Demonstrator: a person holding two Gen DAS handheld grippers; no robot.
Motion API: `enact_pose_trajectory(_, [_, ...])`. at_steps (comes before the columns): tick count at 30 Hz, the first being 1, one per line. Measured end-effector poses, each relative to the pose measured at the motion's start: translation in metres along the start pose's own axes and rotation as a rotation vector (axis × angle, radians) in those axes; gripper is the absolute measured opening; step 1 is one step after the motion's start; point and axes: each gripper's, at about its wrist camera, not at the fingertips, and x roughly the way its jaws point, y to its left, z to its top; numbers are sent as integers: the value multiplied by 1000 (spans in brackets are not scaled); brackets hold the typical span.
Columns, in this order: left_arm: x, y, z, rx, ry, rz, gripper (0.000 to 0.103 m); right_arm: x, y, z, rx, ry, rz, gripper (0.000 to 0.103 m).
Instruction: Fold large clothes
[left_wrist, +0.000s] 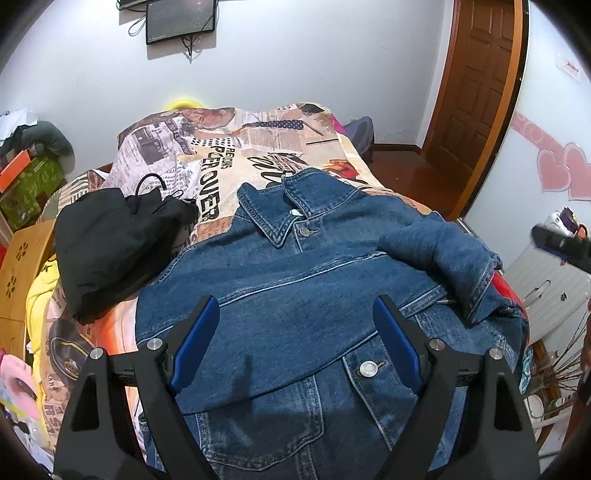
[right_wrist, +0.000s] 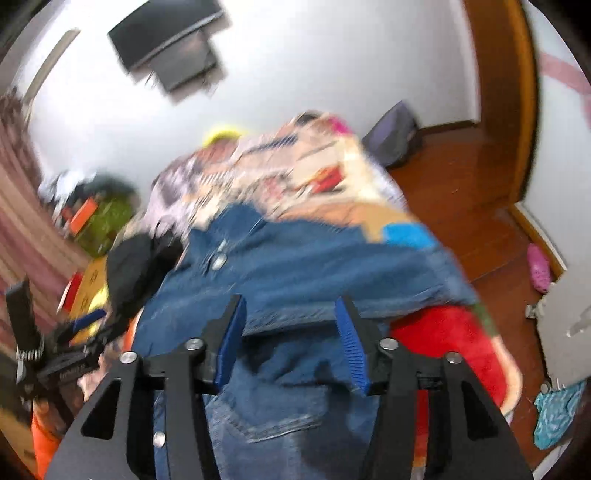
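- Bed (left_wrist: 258, 147): covered by a sheet printed with newspaper and magazine motifs; takes up the middle of both views and carries all the clothing listed below.
- Denim jacket (left_wrist: 295, 288): blue, lying front-up on the near end of the bed, collar toward the far wall, buttons fastened at the neck. One sleeve (left_wrist: 443, 254) is folded in across the chest on the right side of the left wrist view. A flapped chest pocket with a metal button (left_wrist: 368, 368) sits near the camera. The right wrist view is blurred but shows the same jacket (right_wrist: 295, 266) spread below that gripper.
- Black garment (left_wrist: 110, 243): crumpled heap on the bed just beside the jacket's left shoulder, a thin black cord looping above it.
- Wooden door (left_wrist: 476, 92): brown, panelled, at the right of the far wall.
- Left gripper (left_wrist: 295, 332): jaws spread wide above the jacket's chest, blue pads clear of the cloth, nothing held.
- Right gripper (right_wrist: 291, 332): jaws parted about halfway, hovering over the folded denim; no cloth pinched between the pads, as far as the blur allows.
- Yellow garment (left_wrist: 40, 295): bunched at the bed's left edge, beside the black heap.
- Wall screen (left_wrist: 181, 20): dark, mounted high, cables hanging under it.
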Motion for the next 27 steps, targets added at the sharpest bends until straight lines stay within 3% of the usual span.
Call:
enact_pose_trajectory(3, [2, -2, 2, -3, 1, 2, 85, -4, -24, 8, 76, -61, -50, 57])
enact_pose_trajectory(6, [5, -4, 3, -2, 7, 6, 85, 3, -50, 12, 163, -63, -67, 57])
enact_pose_trajectory(17, [20, -3, 4, -9, 40, 19, 85, 84, -124, -16, 494, 155, 34, 57])
enact_pose_trajectory(24, [27, 0, 2, -21, 56, 24, 85, 106, -137, -18, 564, 157, 56, 57])
enact_pose_trajectory(26, [27, 2, 3, -22, 56, 27, 85, 107, -137, -14, 560, 145, 44, 48])
enact_pose_trajectory(27, [27, 2, 3, -21, 54, 29, 85, 104, -137, -14, 552, 141, 35, 32])
